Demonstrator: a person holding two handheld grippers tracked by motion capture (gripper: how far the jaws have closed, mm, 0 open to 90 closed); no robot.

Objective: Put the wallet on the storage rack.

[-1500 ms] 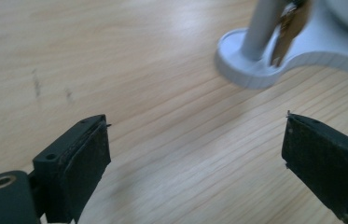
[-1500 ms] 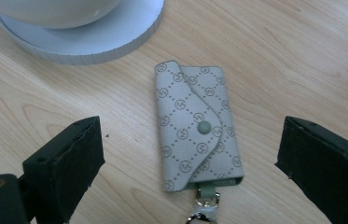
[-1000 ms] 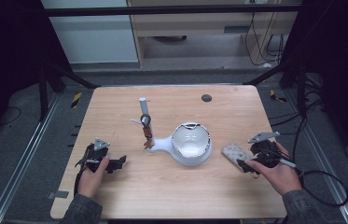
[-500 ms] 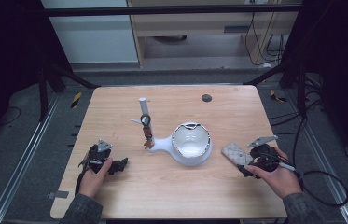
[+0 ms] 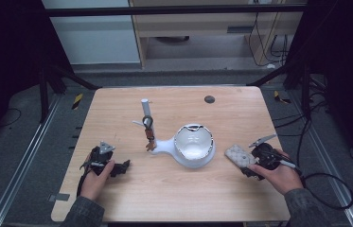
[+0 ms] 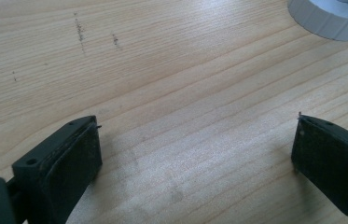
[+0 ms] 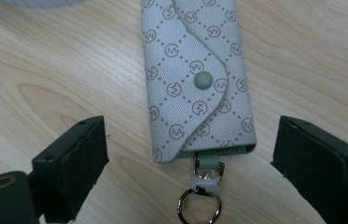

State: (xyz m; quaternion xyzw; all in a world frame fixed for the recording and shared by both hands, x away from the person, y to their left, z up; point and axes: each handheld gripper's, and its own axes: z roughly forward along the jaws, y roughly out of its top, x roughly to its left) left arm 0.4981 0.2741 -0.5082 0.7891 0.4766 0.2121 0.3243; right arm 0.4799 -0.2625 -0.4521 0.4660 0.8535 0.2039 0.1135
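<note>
A wooden table (image 5: 174, 189) carries a white ladle-shaped bowl (image 5: 193, 145) at its centre, a white post (image 5: 145, 109) with a brown strap (image 5: 149, 135) beside it, a grey patterned key pouch (image 5: 239, 155) to the right, and a dark disc (image 5: 209, 99) at the far edge.

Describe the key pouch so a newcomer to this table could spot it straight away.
Start at the white bowl mid-table, then look to its right, towards the person's right hand. The key pouch lies flat there, ahead of the open right tongs. Unlike anything near it, it is grey patterned fabric with a snap flap and a metal ring at one end.
</note>
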